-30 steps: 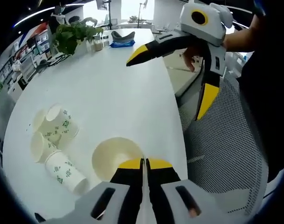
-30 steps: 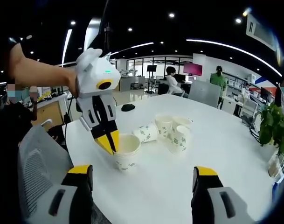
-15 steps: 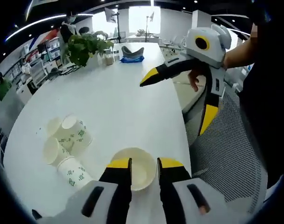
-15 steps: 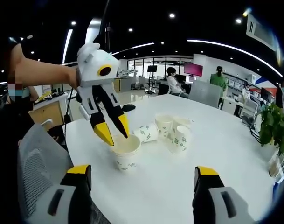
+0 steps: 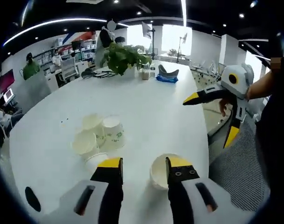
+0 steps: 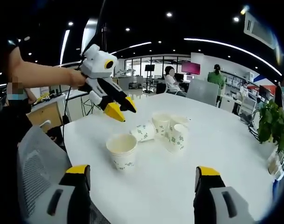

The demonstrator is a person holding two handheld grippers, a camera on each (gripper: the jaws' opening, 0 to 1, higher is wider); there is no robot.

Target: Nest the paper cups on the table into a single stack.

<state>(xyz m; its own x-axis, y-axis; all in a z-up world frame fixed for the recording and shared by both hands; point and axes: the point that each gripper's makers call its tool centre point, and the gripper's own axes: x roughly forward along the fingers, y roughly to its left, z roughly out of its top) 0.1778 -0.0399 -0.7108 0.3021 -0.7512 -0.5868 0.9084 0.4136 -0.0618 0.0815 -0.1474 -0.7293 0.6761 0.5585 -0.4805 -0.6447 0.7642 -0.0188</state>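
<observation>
- In the left gripper view the left gripper (image 5: 143, 169) rises from the 6 o'clock edge with its yellow-tipped jaws spread apart and nothing between them; in the right gripper view the same tool (image 6: 122, 107) hangs in the air at about 10 o'clock, held by a hand (image 6: 78, 78), above and clear of the cups.
- The right gripper (image 6: 142, 176) has its two jaws set very wide, one at 7 o'clock and one at 5 o'clock of its own view, gripping nothing; in the left gripper view it (image 5: 211, 117) hovers at 3 o'clock beyond the table edge, jaws splayed.
- An upright paper cup (image 6: 121, 150) stands alone near the table edge; in the left gripper view it (image 5: 159, 171) sits just beside the right-hand jaw, partly hidden by it, and whether they touch I cannot tell.
- A cluster of cups (image 6: 171, 129) lies toward 12 o'clock of the lone cup: one on its side, the others upright and close together; in the left gripper view the cluster (image 5: 99, 137) is at 10 o'clock of the jaws.
- The cups are white with a green printed pattern; no wording is legible.
- All rest on a white table (image 6: 216, 149).
- A potted plant (image 5: 124, 55) stands at the table's far end.
</observation>
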